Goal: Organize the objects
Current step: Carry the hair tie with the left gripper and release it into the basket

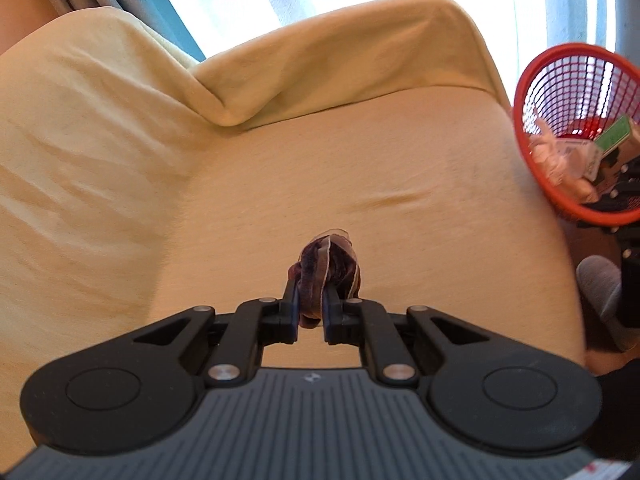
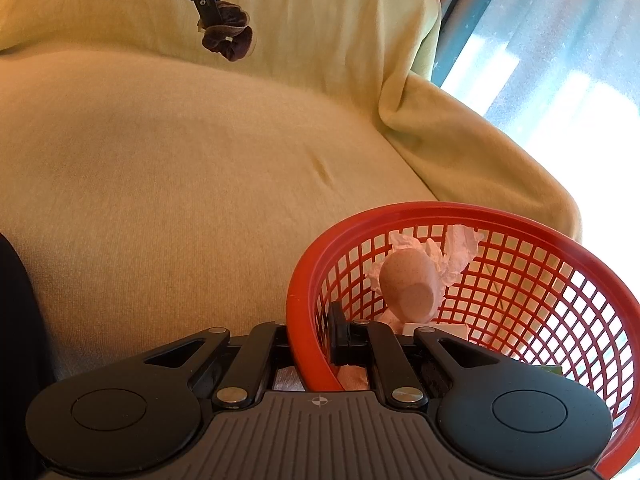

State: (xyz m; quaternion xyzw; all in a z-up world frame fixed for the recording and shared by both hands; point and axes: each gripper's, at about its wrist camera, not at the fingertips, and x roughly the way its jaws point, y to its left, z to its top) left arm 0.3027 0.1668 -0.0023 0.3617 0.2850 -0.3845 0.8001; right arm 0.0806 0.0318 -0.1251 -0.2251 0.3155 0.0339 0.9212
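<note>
My left gripper (image 1: 311,292) is shut on a dark maroon velvet scrunchie (image 1: 328,268), held in the air above the yellow-covered sofa seat (image 1: 360,168). The right wrist view shows that gripper (image 2: 208,16) and the dangling scrunchie (image 2: 228,42) at the top left, in front of the backrest. My right gripper (image 2: 314,324) is shut on the near rim of a red mesh basket (image 2: 400,210), one finger outside the wall and one inside. In the basket lie a pinkish speckled cup (image 2: 408,284) on its side and crumpled white tissue (image 2: 452,252).
The red basket (image 1: 520,120) hangs past the sofa's right edge and also holds a green-labelled box (image 1: 612,136). A foot in a grey slipper (image 1: 600,292) rests on the floor below it. A bright window (image 2: 560,60) lies behind the sofa arm (image 2: 480,152).
</note>
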